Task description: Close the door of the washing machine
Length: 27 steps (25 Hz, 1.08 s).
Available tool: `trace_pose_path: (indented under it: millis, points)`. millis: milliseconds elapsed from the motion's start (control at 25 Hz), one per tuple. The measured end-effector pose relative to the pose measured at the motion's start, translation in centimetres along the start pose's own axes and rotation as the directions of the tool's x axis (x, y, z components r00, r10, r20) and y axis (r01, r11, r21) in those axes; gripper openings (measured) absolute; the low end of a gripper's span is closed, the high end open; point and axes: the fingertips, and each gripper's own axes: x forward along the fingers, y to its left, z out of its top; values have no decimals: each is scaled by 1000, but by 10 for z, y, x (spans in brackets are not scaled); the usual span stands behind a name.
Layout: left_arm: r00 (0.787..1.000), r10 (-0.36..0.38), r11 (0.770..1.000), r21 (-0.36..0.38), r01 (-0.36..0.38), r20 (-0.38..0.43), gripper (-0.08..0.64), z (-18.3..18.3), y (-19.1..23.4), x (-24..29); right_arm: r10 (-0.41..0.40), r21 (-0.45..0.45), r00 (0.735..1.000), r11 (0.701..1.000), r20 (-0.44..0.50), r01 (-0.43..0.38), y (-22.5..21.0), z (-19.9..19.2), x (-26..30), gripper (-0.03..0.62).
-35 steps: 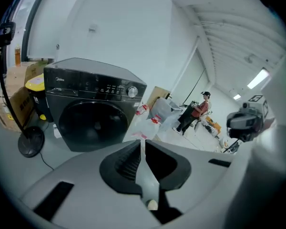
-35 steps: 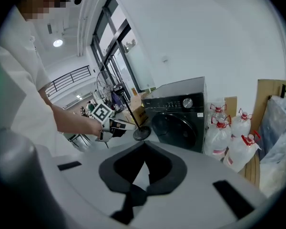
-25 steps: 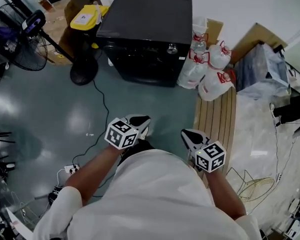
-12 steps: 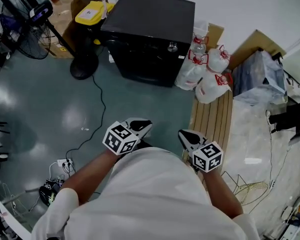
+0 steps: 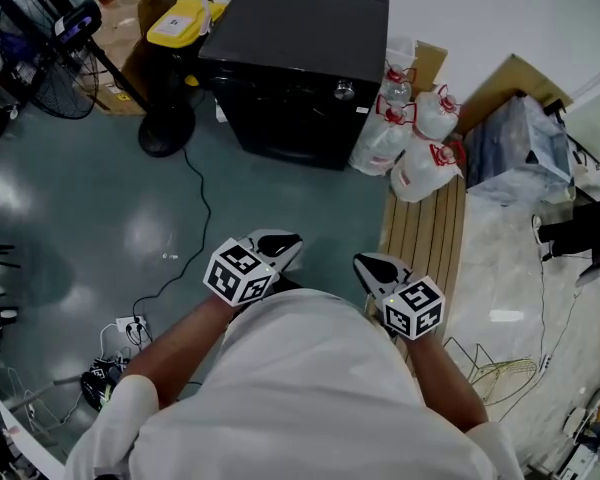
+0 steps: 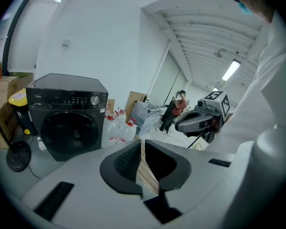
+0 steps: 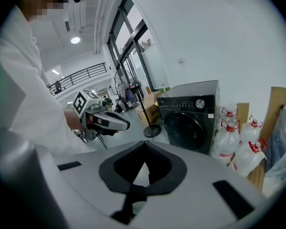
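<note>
The black front-loading washing machine [image 5: 300, 68] stands against the far wall, and its round door [image 6: 69, 132] lies flush with the front. It also shows in the right gripper view, where the door [image 7: 183, 128] looks the same. Both grippers hang in the air close to the person's body, well short of the machine. My left gripper [image 5: 278, 240] is shut with nothing between its jaws. My right gripper [image 5: 368, 263] is shut and empty too. Each gripper appears in the other's view: the right gripper [image 6: 200, 120] and the left gripper [image 7: 105, 120].
Several large water bottles [image 5: 415, 138] crowd the machine's right side, beside a strip of wooden boards [image 5: 430, 238]. A fan stand's base [image 5: 165, 133] and a yellow-lidded bin [image 5: 180, 23] sit to the machine's left. A cable [image 5: 195, 218] runs across the grey floor to a power strip [image 5: 130, 325].
The left gripper has drifted a little up and forward. The right gripper has stayed in place. Both remain shut, and the machine's door looks unchanged.
</note>
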Motion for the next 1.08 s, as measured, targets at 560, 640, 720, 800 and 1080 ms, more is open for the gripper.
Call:
trace_pose_path:
  millis: [560,640,720,800,1080]
  points:
    - [1000,5,1000,-21,-5,-18,38,3,34,7,2,-3,1000,1000,-8,-2,-12,17,24,8]
    - [1000,5,1000,-16,-5,-22,38,6,41,8,0,-4,1000,1000,-10,0,-14,21,29,8]
    - [1000,5,1000,-12,-5,-24,38,9,49,9,-3,-3,1000,1000,-15,2,-17,24,33,8]
    - [1000,5,1000,-11,-5,-21,38,13,57,10,-5,-4,1000,1000,-19,5,-20,29,39,8]
    - [1000,10,1000,-17,-11,-24,38,20,92,4,-10,-9,1000,1000,-24,10,-24,51,63,8]
